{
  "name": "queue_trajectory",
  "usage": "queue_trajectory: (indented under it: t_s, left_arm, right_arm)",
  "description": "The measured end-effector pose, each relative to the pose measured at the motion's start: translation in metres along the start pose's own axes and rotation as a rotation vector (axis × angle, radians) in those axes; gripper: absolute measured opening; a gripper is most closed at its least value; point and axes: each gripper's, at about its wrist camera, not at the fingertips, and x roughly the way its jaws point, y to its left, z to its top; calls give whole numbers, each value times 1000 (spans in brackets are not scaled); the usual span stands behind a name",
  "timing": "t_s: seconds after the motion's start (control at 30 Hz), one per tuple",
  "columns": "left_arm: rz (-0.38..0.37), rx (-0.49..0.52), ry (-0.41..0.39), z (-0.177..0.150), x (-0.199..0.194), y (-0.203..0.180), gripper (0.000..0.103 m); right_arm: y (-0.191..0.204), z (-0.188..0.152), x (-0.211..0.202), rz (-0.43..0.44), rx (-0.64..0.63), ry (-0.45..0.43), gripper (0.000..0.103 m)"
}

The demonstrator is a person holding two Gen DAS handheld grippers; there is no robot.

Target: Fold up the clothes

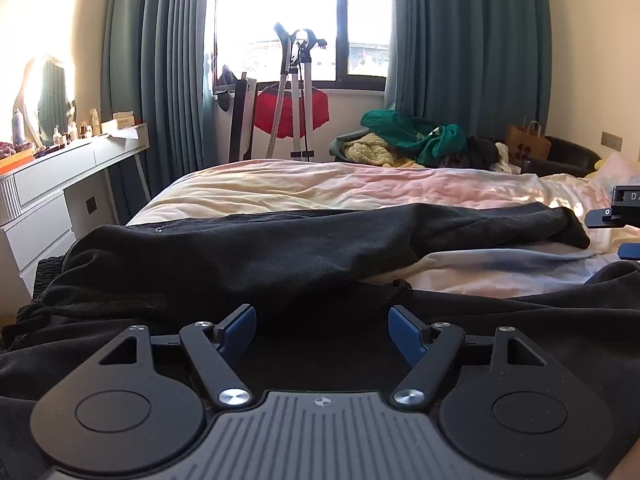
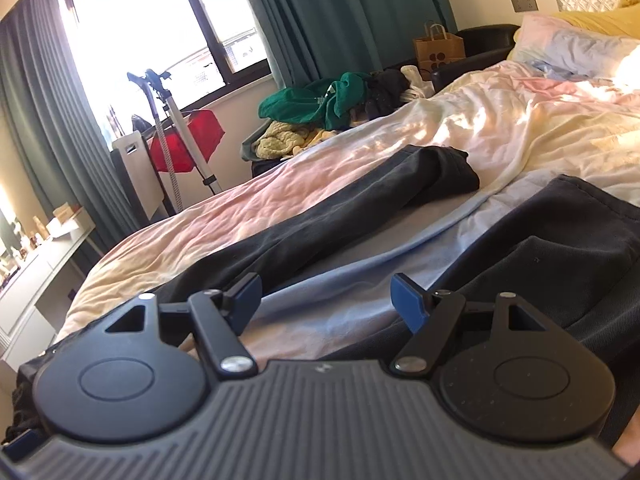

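Left wrist view: we see black trousers (image 1: 280, 248) spread on the bed (image 1: 360, 184), left gripper (image 1: 322, 330) and right gripper (image 2: 326, 298) above them, jaws spread, pinching nothing.

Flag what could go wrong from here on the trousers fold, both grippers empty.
1. The black trousers lie splayed, legs apart on the rumpled duvet; a pinch could catch bedding too.
2. The left gripper hangs open over bunched dark cloth near the waistband, so it may grab several layers.
3. The right gripper is open over bare sheet between the legs, and could close on nothing.
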Motion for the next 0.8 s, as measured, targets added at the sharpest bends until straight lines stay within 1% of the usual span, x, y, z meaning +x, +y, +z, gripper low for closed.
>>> queue_trajectory:
  t_s: [0.1,0.27,0.4,0.6,0.7,0.8]
  left_arm:
    - [1,2,1,-3,3,2,75]
    - [15,-11,34,-6,19,5,75]
    - [15,39,45,-3,33,0,75]
    - [-14,98,49,41,82,-13,76]
    - [-27,157,36,69,117,-26,77]
    - [-46,209,57,92,161,-41,78]
  right_arm:
    - [4,-1,1,-10,-17,3,74]
    - [4,-2,7,-15,-2,25,74]
    - [3,-1,8,3,16,30,74]
    - [-7,6,8,23,68,14,74]
    - [-17,7,13,22,114,22,74]
    - [-24,4,24,22,152,48,74]
